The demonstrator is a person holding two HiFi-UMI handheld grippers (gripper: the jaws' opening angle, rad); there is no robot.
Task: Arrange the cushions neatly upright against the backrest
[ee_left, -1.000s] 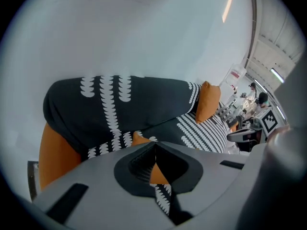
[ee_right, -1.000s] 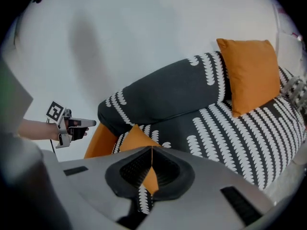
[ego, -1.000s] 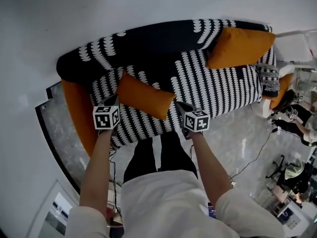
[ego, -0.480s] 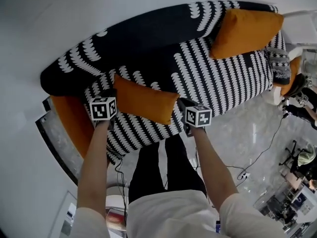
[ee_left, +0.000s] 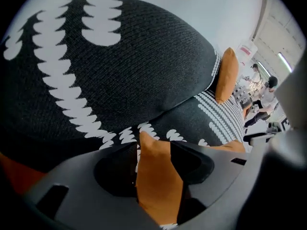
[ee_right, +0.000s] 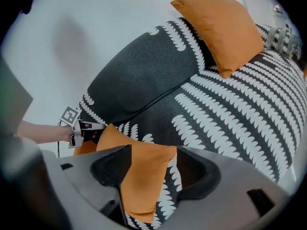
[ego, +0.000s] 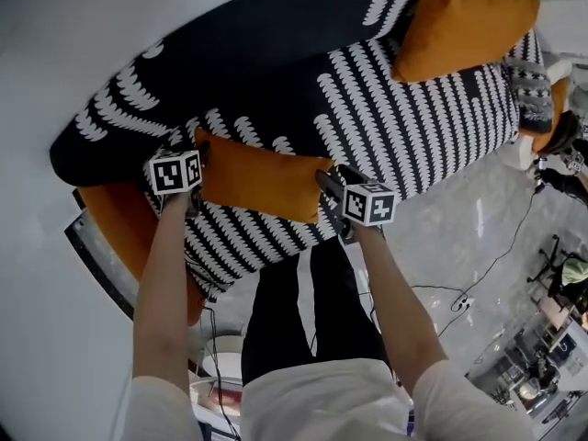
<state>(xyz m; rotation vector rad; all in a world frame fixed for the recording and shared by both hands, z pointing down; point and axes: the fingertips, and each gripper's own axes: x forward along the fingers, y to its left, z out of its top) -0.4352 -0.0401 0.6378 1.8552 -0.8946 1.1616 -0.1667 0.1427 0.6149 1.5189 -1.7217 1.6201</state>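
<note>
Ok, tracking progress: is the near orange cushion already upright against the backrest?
No, the near orange cushion lies flat on the seat, short of the backrest.

A plain white wall (ego: 64, 35) rises behind the black sofa (ego: 276, 72) with white scalloped stripes; the floor (ego: 459, 228) is glossy grey marbled stone, catching pale glare; a thin black cable (ego: 503, 254) trails across it; cluttered equipment (ego: 542, 375) crowds the right edge

hidden: near cushion (ego: 257, 177) ends under my left tongs (ego: 195, 157) and right tongs (ego: 327, 184) | cut off: sofa (ego: 276, 53) back, top edge | too small: people (ee_left: 271, 84)
</note>
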